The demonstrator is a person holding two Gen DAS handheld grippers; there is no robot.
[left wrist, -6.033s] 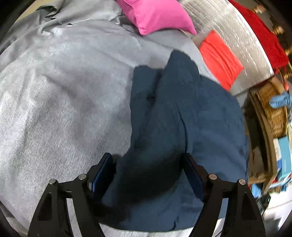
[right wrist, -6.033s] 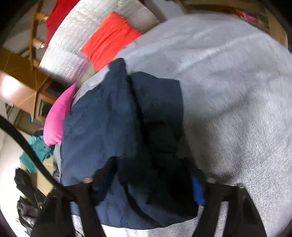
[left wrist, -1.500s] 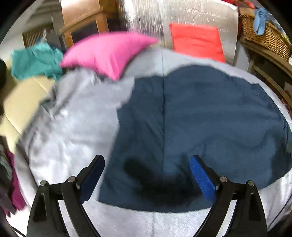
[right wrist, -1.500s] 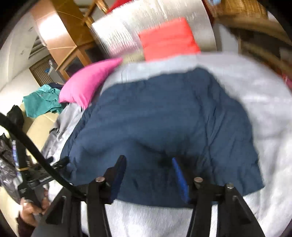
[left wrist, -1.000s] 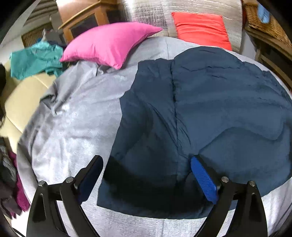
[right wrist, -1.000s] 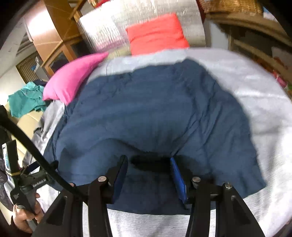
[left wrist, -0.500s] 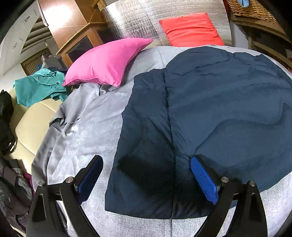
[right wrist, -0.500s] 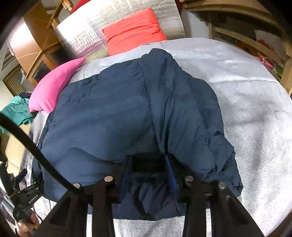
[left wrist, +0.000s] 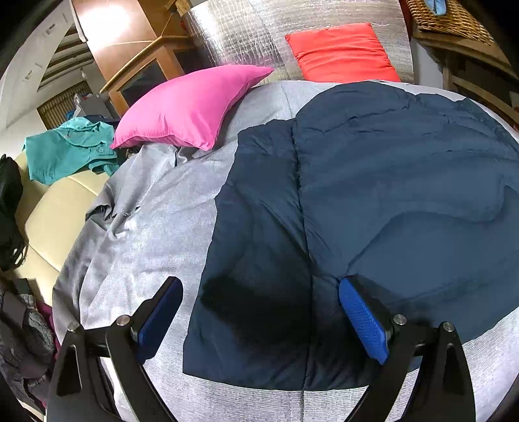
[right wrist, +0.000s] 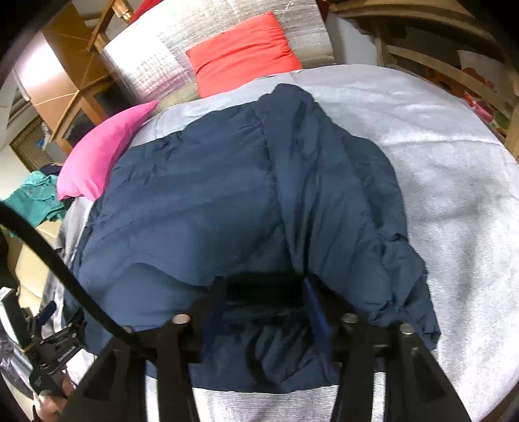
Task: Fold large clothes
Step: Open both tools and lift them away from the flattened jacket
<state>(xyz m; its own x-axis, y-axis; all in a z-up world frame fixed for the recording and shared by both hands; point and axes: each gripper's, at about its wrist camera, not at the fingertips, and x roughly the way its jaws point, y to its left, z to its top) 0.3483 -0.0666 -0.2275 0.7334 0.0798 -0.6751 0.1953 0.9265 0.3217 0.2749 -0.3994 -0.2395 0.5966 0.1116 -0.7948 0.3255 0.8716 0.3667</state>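
A large navy blue padded garment (left wrist: 373, 194) lies spread on a grey bed cover (left wrist: 146, 233). In the left wrist view my left gripper (left wrist: 259, 311) is open and empty above the garment's near left part, its blue pads (left wrist: 363, 318) wide apart. In the right wrist view my right gripper (right wrist: 262, 302) is shut on a bunched fold of the garment (right wrist: 227, 201) near its front edge, lifting the cloth into a ridge. The fingertips are partly buried in the fabric.
A pink pillow (left wrist: 191, 107) and a red-orange cushion (left wrist: 340, 52) lie at the bed's far end against a silver panel (left wrist: 259, 29). A teal shirt (left wrist: 68, 149) rests on a cream sofa (left wrist: 48, 207) at left. Wooden shelving (right wrist: 454, 71) stands to the right.
My right gripper has closed on the garment's near edge and bunched it up. My left gripper stayed open and drew back slightly from the cloth.
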